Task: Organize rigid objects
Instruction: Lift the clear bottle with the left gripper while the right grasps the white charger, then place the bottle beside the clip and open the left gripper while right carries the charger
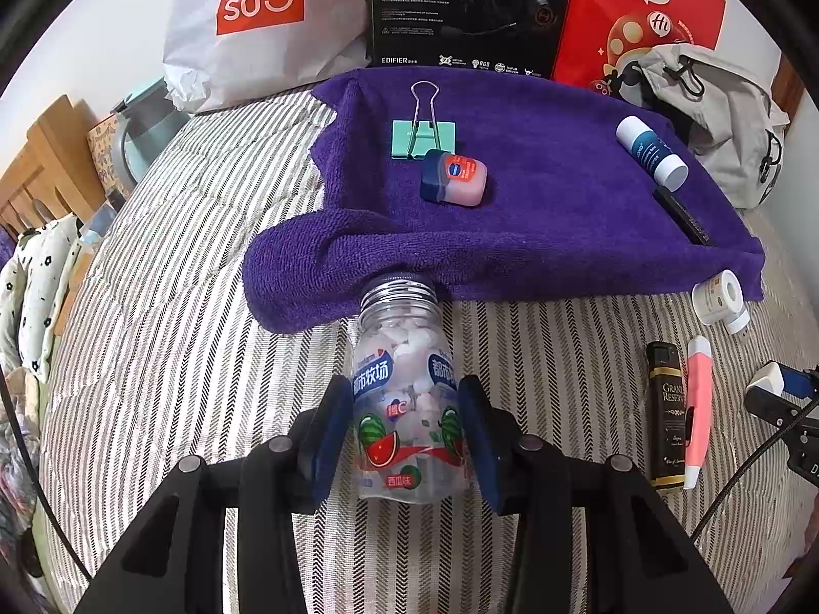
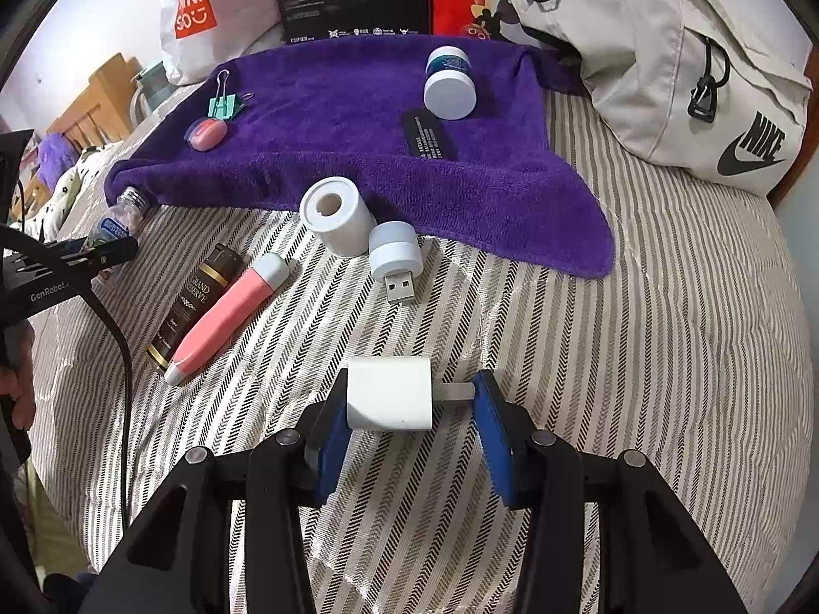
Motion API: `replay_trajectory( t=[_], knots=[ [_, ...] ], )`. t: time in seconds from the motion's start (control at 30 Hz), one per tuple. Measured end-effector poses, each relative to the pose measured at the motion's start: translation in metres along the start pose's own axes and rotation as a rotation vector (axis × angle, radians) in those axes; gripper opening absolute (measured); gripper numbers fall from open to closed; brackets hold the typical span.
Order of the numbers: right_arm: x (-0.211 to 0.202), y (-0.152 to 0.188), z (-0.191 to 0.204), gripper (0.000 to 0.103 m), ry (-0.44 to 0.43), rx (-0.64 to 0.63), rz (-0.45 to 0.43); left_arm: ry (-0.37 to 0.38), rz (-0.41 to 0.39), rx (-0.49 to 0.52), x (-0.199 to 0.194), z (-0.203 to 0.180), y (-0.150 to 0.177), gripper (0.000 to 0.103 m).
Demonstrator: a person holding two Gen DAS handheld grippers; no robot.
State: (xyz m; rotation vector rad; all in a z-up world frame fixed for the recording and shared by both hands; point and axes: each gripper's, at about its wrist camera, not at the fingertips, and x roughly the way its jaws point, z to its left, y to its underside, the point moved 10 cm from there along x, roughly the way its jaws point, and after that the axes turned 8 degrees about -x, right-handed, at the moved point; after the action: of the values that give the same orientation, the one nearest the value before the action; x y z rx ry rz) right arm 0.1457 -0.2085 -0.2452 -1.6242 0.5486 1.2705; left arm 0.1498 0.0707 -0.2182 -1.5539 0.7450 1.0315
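My left gripper (image 1: 404, 435) is shut on a clear candy bottle (image 1: 402, 389) with a watermelon label. The bottle lies on the striped bed with its threaded, capless neck at the purple towel's (image 1: 537, 235) edge. My right gripper (image 2: 412, 430) is shut on a white charger plug (image 2: 389, 399), one pad on its body and one on its prongs. On the towel lie a teal binder clip (image 1: 423, 135), a pink jar (image 1: 454, 176), a white-and-blue tube (image 1: 651, 152) and a black strip (image 1: 683, 215). A white cylinder (image 2: 335, 215), USB light (image 2: 396, 253), pink pen-shaped tool (image 2: 230, 317) and black lighter (image 2: 197, 302) lie loose on the bed.
A Miniso bag (image 1: 240, 25), a black box (image 1: 471, 5) and a red bag (image 1: 640, 15) stand behind the towel. A grey Nike backpack (image 2: 665, 77) lies at the far right. A wooden headboard (image 1: 46, 163) and a teal kettle (image 1: 143, 133) are at the left.
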Motion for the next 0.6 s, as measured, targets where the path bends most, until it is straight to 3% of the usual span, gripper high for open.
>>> replay_trajectory(
  t=[0.37, 0.6],
  knots=[
    [-0.010, 0.001, -0.002, 0.044, -0.038, 0.017, 0.015, 0.102, 0.026, -0.040, -0.009, 0.002, 0.007, 0.039],
    [-0.013, -0.001, -0.002, 0.044, -0.055, 0.013, 0.008, 0.086, 0.034, -0.016, -0.014, 0.001, 0.010, 0.039]
  ],
)
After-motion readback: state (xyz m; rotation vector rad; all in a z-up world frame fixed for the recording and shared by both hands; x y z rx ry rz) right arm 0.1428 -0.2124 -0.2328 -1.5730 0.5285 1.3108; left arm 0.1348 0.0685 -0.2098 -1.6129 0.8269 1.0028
